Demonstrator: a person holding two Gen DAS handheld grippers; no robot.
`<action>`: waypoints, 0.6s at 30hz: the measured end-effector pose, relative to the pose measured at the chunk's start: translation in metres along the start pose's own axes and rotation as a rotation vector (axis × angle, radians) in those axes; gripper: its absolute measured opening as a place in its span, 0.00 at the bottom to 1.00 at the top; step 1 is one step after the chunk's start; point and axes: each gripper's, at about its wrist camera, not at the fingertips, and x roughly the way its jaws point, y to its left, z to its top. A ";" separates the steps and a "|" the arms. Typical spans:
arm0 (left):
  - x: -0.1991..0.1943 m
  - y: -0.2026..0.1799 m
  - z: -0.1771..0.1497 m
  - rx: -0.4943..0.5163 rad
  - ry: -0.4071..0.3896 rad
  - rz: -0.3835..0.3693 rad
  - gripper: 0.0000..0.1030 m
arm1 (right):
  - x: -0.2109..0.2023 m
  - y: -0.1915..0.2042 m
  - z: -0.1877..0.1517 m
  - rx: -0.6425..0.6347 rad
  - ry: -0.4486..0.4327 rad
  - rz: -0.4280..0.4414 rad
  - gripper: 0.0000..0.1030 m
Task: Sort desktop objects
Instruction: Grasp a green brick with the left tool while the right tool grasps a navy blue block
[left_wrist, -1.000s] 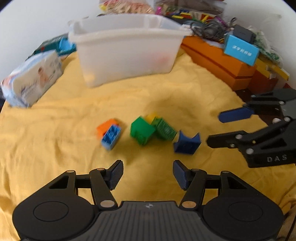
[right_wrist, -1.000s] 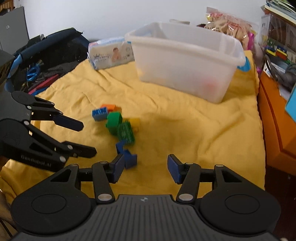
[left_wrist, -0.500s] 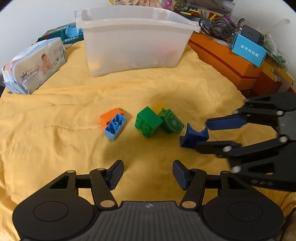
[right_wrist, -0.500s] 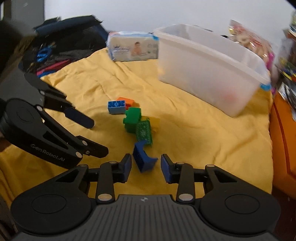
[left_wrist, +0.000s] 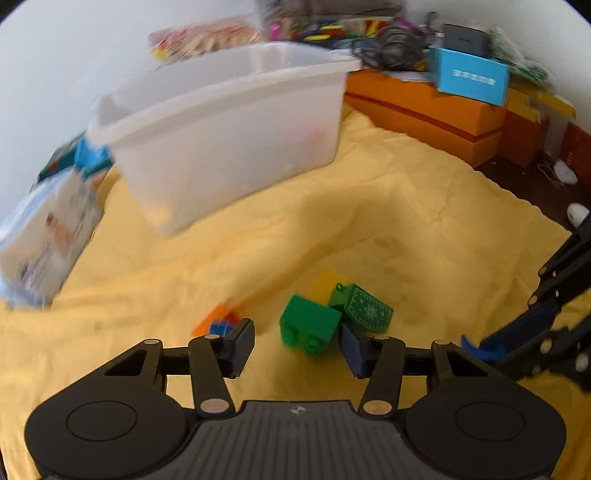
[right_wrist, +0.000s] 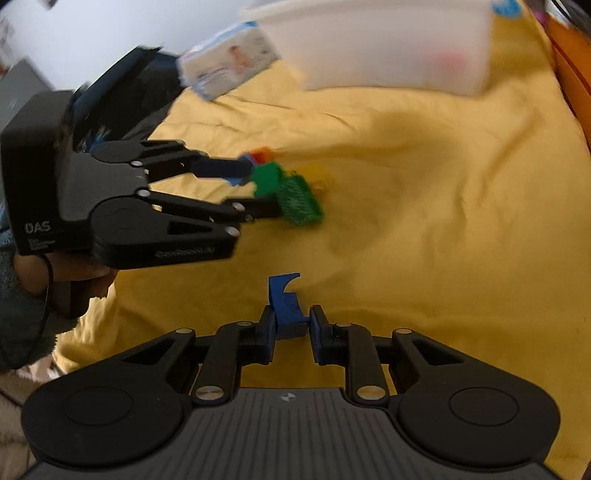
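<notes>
**Right gripper clamps the blue arch brick, left gripper open at the green brick**

The right gripper (right_wrist: 291, 334) has its two fingers closed on a dark blue arch-shaped plastic brick (right_wrist: 284, 302), which stands between the pads above the yellow cloth (right_wrist: 424, 221). The left gripper (left_wrist: 297, 345) has its fingers spread apart, and a bright green plastic brick (left_wrist: 308, 326) lies between the tips. Touching this brick at 2 o'clock is a dark green patterned brick (left_wrist: 364, 308), and behind both, at 12 o'clock, a yellow brick (left_wrist: 325, 282). At 10 o'clock from the left finger lie a small orange brick (left_wrist: 218, 314) and a light blue brick (left_wrist: 219, 328), partly hidden. A translucent white plastic bin (left_wrist: 229, 129) stands far at 11 o'clock, well apart from the bricks. The picture is blurred.
</notes>
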 end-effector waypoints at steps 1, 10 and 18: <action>0.001 -0.002 0.002 0.010 0.001 -0.005 0.49 | -0.001 -0.004 -0.002 0.018 -0.016 -0.015 0.30; -0.020 -0.015 0.001 -0.012 0.062 -0.075 0.34 | -0.020 -0.006 -0.011 -0.052 -0.124 -0.175 0.42; -0.032 -0.031 -0.021 -0.028 0.162 -0.074 0.34 | -0.018 0.018 -0.009 -0.243 -0.154 -0.179 0.40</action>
